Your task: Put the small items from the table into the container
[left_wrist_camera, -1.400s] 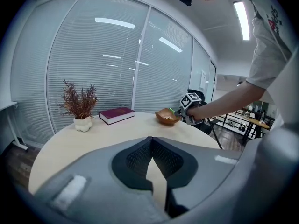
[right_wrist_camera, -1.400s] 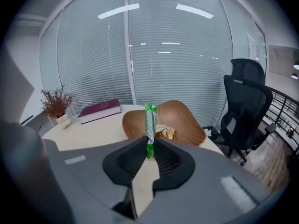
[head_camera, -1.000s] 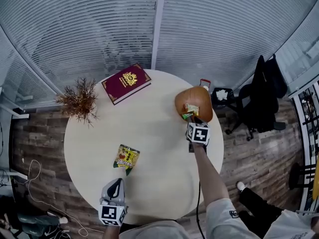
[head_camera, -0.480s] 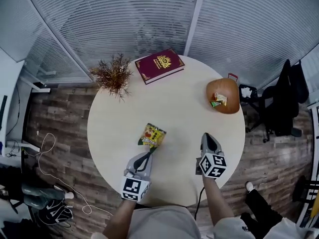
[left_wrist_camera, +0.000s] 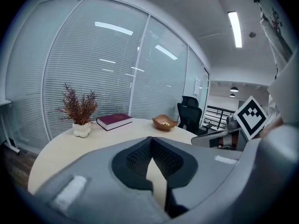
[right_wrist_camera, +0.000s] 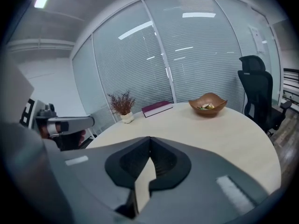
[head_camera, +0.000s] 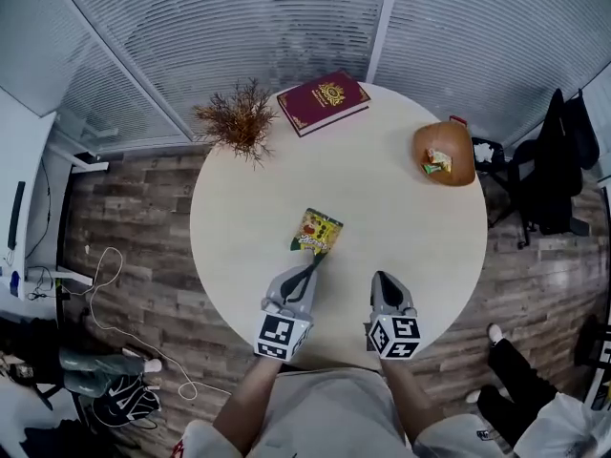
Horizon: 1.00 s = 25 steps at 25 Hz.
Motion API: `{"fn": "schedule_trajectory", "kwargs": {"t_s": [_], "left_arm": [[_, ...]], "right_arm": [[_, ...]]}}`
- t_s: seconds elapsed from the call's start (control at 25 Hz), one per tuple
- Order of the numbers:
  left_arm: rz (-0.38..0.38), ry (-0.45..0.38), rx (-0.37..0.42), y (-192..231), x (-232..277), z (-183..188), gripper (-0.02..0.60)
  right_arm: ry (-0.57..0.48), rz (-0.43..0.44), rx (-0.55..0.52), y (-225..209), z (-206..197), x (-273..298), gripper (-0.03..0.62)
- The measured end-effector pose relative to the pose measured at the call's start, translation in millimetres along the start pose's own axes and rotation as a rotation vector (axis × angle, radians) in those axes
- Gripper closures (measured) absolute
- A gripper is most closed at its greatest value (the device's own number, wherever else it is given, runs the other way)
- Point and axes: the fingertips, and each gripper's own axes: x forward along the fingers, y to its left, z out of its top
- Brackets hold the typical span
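Fig. Right gripper, jaws shut and empty, has withdrawn from the bowl at 2 o'clock, its item delivered. Left gripper, jaws likewise shut and empty, sits just beside the packet at centre of the surface, probably the last item

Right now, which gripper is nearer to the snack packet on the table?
Left. The left gripper sits just short of the snack packet, pointing at it; the right gripper is farther off to the side, by the table edge.
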Motion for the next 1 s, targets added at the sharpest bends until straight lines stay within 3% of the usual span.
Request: {"fn": "schedule_trajectory", "kwargs": {"t_s": [0.4,0.56,0.68,0.72,0.92,1.0], "left_arm": [[-0.022,0.004,0.009,22,-20,-12,0.587],[-0.042,-0.009,-0.014,31,-25,-14,0.583],[-0.034,-0.001,-0.021,44,-30,-18,0.581],[-0.029,0.002,-0.026,49,-33,-19,0.581],[0.004,0.006,-0.038,71,-48,-21,0.581],[0.018,0.011,-0.047,79,-55,-24,0.581]], "right_arm": [[0.018,0.019,-0.066,51,-17,3,0.592],[0.094,0.064,-0.153,72,-35,27,0.592],[0.178,0.107,-0.223,89,-53,56,0.474],[0.196,0.108,-0.241,93,-57,66,0.470],[0.268,0.057,-0.247,100,-80,110,0.322],[0.294,0.017,-0.238,98,-92,126,0.296]]}}
